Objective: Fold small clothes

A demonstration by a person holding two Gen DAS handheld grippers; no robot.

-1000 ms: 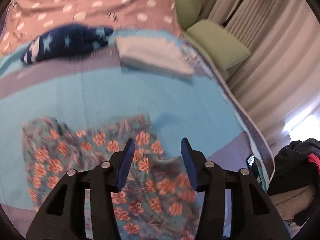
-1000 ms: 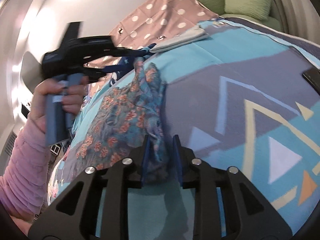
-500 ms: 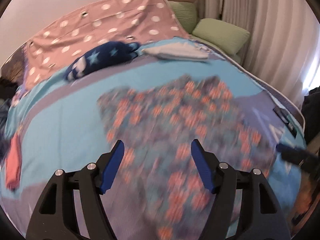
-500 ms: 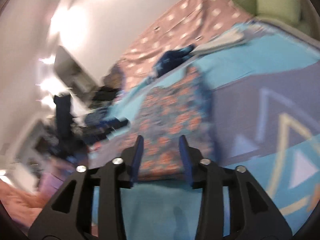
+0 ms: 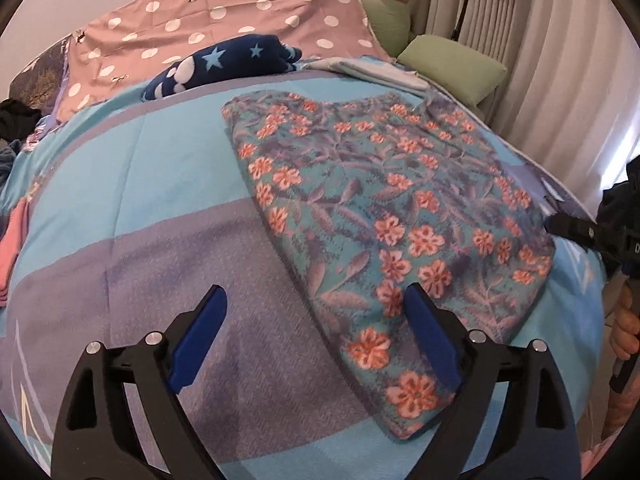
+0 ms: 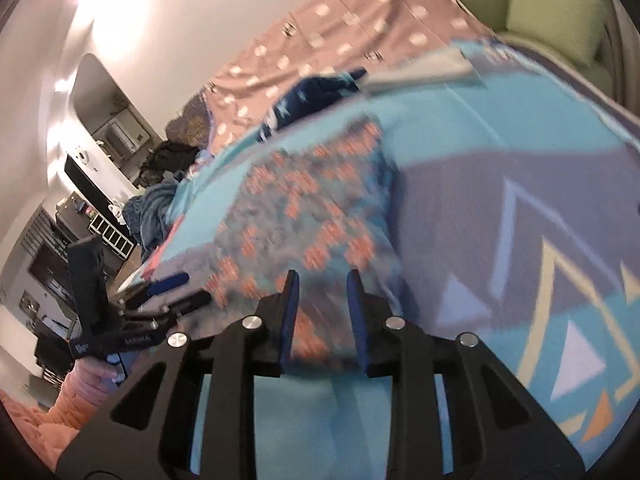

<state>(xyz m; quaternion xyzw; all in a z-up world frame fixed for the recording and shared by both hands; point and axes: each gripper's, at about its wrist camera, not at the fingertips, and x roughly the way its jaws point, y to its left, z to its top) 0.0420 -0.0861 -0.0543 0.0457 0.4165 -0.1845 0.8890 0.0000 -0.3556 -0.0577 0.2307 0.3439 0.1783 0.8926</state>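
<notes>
The teal cotton garment printed with orange flowers (image 5: pixel 384 216) lies flat toward the bed's (image 5: pixel 120 184) right edge: light, limp, best pinched at a hem corner. The left tool (image 5: pixel 316 336), just opening, is spread empty; the right tool (image 6: pixel 322 312), just narrowing, straddles the hem unpressed.

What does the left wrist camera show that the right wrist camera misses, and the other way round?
Only the left wrist view shows the curtains and the left gripper from behind, jaws just opened wide, nothing between them.

Only the right wrist view shows the shelves by the wall, the dark clothes pile, and the right gripper from behind, its jaws narrow with the garment's edge between them; blur hides any contact.

Both show the floral garment spread on the bedspread, the star-patterned item and green pillows.
</notes>
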